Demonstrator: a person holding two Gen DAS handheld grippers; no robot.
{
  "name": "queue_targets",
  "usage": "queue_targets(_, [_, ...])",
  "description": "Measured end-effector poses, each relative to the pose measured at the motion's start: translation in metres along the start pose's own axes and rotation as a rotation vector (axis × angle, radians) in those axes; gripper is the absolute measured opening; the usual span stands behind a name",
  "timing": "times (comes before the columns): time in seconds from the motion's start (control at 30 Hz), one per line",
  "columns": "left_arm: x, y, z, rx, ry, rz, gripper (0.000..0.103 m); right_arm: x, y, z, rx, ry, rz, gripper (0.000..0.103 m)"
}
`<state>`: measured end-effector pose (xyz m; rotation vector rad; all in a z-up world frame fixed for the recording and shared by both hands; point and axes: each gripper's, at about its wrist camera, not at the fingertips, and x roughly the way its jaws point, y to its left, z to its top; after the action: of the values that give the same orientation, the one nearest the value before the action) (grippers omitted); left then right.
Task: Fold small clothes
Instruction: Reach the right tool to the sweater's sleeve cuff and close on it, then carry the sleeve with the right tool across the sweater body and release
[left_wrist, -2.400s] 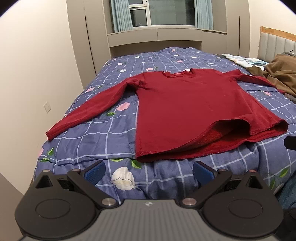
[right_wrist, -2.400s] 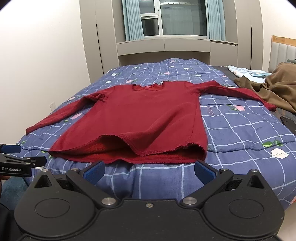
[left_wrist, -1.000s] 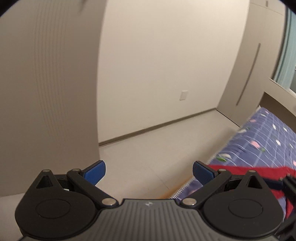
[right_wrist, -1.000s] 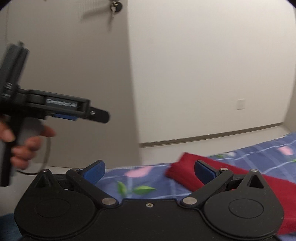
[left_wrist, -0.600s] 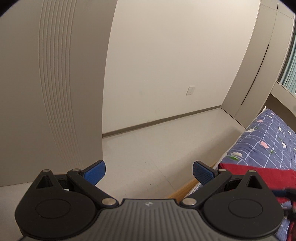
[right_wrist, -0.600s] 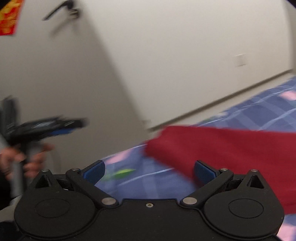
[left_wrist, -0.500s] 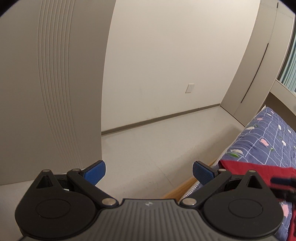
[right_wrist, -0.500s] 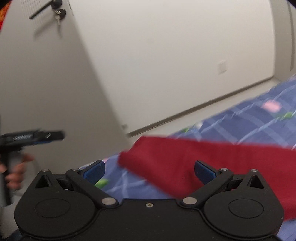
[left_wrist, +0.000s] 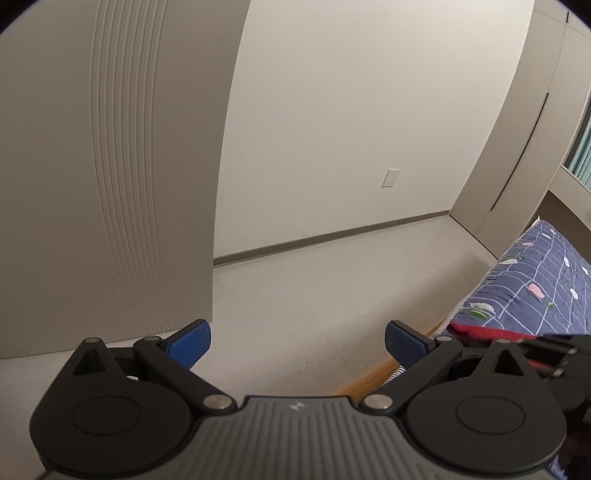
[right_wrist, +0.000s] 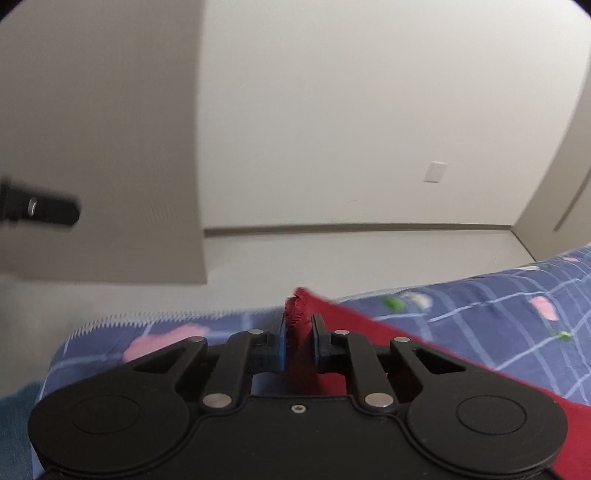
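We have the right gripper at the end of the red top's sleeve, where the cuff lies near the corner of the bed. Its jaws are closing, and the cuff is already between them: red cloth bunches up between the blue pads and pokes out above the tips. We take the sleeve at its very end because that gives us the whole length to swing across the body of the top in one pull, which we judge to be the first fold.

The rest of the top runs off to the right along the quilt, lying flat on it; most of it is out of sight in both views.

Our left gripper hangs off the side of the bed, pointing down at the bare floor with its pads wide apart and nothing between them. It is held clear, we think, so it does not crowd the right hand at the cuff. In its view the sleeve shows as a thin red strip at the bed's edge, with the right gripper's black body just in front of it.

The grip looks shallow, close to the cuff's edge, so the cloth could slip out if we lift too fast.
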<state>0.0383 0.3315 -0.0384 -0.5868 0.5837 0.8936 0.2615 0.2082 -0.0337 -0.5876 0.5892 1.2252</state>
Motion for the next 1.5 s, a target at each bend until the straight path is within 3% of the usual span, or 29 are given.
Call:
queue_targets(0.23, [-0.002,-0.035,-0.003,0.074,0.001,-0.075,0.102,-0.07,-0.096,0.028,0.286,-0.183,-0.017,0.013])
queue_targets(0.4, [-0.009,-0.074,-0.011,0.118,0.013,-0.156,0.102,-0.143,-0.18,0.037,0.497,-0.335,-0.099,0.013])
queue_targets(0.53, [-0.012,-0.1,-0.019,0.167,0.029,-0.198,0.102,-0.205,-0.234,0.014,0.636,-0.456,-0.255,0.013])
queue_targets(0.7, [-0.015,-0.135,-0.027,0.244,0.041,-0.24,0.103,-0.281,-0.272,-0.066,0.805,-0.542,-0.527,0.013])
queue_targets(0.8, [-0.017,-0.16,-0.03,0.295,0.044,-0.272,0.102,-0.318,-0.276,-0.128,0.872,-0.541,-0.655,0.013])
queue_targets(0.93, [-0.016,-0.199,-0.039,0.36,0.048,-0.305,0.103,-0.337,-0.263,-0.206,0.926,-0.473,-0.77,0.013])
queue_targets(1.1, [-0.012,-0.245,-0.052,0.438,0.055,-0.342,0.103,-0.326,-0.255,-0.279,1.007,-0.357,-0.847,0.013])
queue_targets(1.37, [0.005,-0.325,-0.065,0.559,0.065,-0.434,0.103,-0.316,-0.249,-0.349,1.098,-0.309,-0.837,0.014])
queue_targets(1.5, [0.017,-0.372,-0.068,0.604,0.054,-0.494,0.103,-0.315,-0.253,-0.364,1.106,-0.293,-0.796,0.024])
